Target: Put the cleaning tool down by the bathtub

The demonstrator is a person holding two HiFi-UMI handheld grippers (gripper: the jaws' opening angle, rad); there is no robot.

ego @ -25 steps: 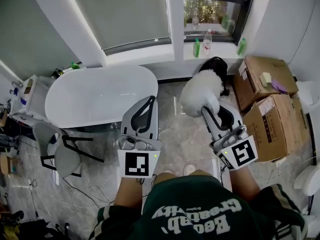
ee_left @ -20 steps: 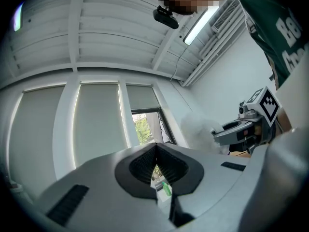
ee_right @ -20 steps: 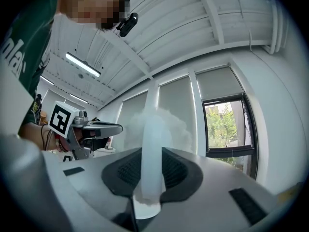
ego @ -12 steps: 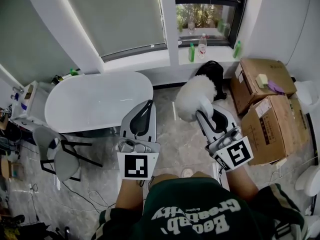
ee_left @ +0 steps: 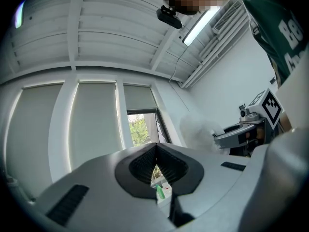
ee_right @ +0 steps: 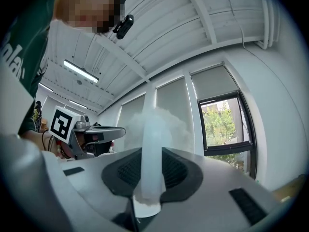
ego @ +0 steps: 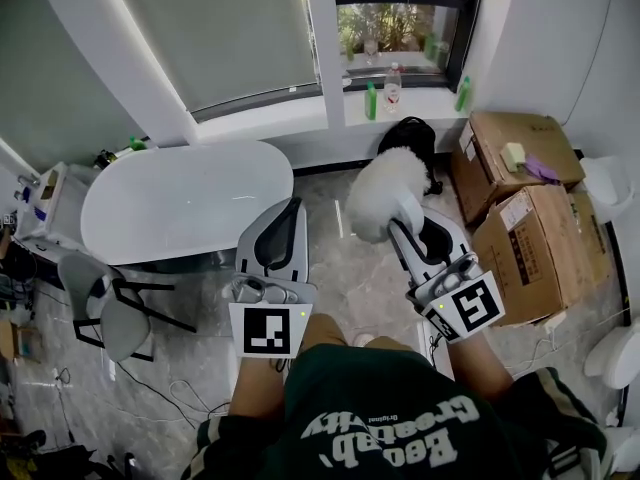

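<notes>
The right tongs [ego: 403, 214] clamp the white handle [ee_right: 153, 153] of the fluffy duster [ego: 383, 190], its head raised clear of the floor [ego: 350, 268] beyond the bathtub's [ego: 185, 203] right end, probably for setting down there, while the left tongs [ego: 290, 209], apparently not needed, sit closed on nothing.

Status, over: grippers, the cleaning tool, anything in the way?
Left gripper shut, empty. Right gripper shut on duster handle, duster off the floor. Bathtub ahead-left; chair at its near-left side, boxes far right.
</notes>
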